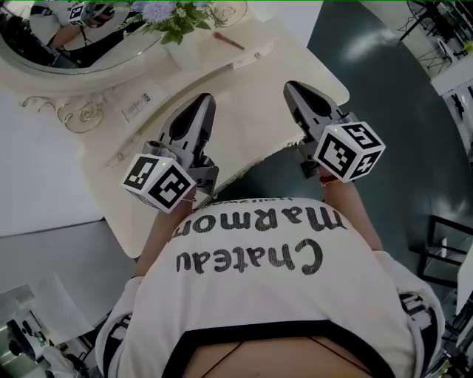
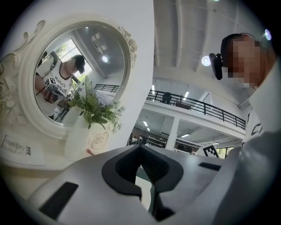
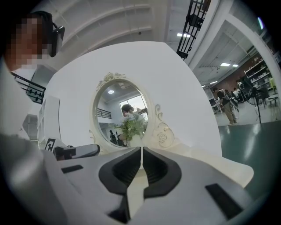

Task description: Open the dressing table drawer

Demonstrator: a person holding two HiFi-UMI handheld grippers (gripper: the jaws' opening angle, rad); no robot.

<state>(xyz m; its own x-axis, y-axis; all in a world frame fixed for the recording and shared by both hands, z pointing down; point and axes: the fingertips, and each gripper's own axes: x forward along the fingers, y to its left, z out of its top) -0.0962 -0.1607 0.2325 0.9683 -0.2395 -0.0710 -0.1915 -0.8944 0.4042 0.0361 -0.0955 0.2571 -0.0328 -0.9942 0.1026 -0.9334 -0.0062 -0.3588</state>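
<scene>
The cream dressing table [image 1: 103, 184] stands before me, its oval mirror [image 1: 44, 63] at the back left. The drawer front is hidden under the tabletop's curved front edge [image 1: 255, 164]. My left gripper [image 1: 204, 100] hovers over the tabletop near that edge, jaws shut with nothing between them; its own view shows the tips [image 2: 140, 146] meeting. To its right, my right gripper [image 1: 291, 87] is also over the top, shut and empty, with its tips [image 3: 141, 148] together. Both point level toward the mirror [image 3: 120, 114].
A white vase of flowers [image 1: 174, 21] stands by the mirror [image 2: 74, 74], with a thin red stick [image 1: 229, 40] beside it. Small white cards [image 1: 140, 105] lie on the top. Dark green floor [image 1: 399, 148] lies to the right, and a metal rack [image 1: 443, 251] stands at the lower right.
</scene>
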